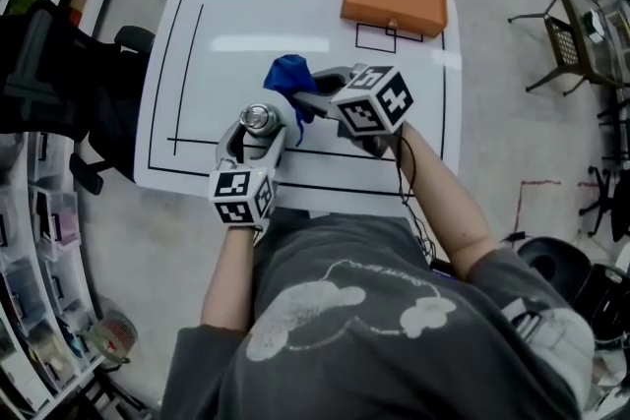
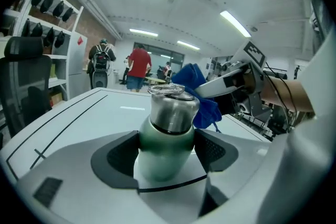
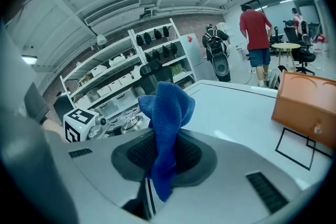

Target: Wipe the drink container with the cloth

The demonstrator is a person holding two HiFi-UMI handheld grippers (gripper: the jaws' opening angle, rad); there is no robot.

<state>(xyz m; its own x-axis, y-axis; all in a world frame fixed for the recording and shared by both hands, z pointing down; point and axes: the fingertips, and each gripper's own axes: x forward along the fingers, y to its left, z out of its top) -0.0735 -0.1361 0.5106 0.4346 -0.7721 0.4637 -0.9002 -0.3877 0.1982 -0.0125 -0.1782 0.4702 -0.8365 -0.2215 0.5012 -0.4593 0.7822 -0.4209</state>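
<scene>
The bottle [image 2: 167, 134] stands upright between the two jaws of the left tool [image 2: 168, 157]; both dark pads lie against its body, so the tool is closed on it, with the jaws still wide apart because the bottle is wide; its bottom is hidden behind the tool, and I cannot tell if it rests on the counter [image 1: 197, 143]. The body is pale green and smooth; above it comes a steel shoulder and cap, with a thin metal ring on the top; in the head view only the shiny round cap shows, over the near part of the counter.

The cloth [image 3: 167, 128] is pinched between the jaws of the right tool [image 3: 164, 155], which are closed tight on it; it is blue and fuzzy; a bunched part stands up above the jaws and a narrow tail hangs below them. In the left gripper view the cloth is just beside the cap, to its right and a little behind; I cannot tell if they touch.

The counter is white with black lines; an orange box [image 1: 394, 0] lies at its far right corner, well apart from both tools; a dark chair [image 1: 59, 84] stands at the left side.
</scene>
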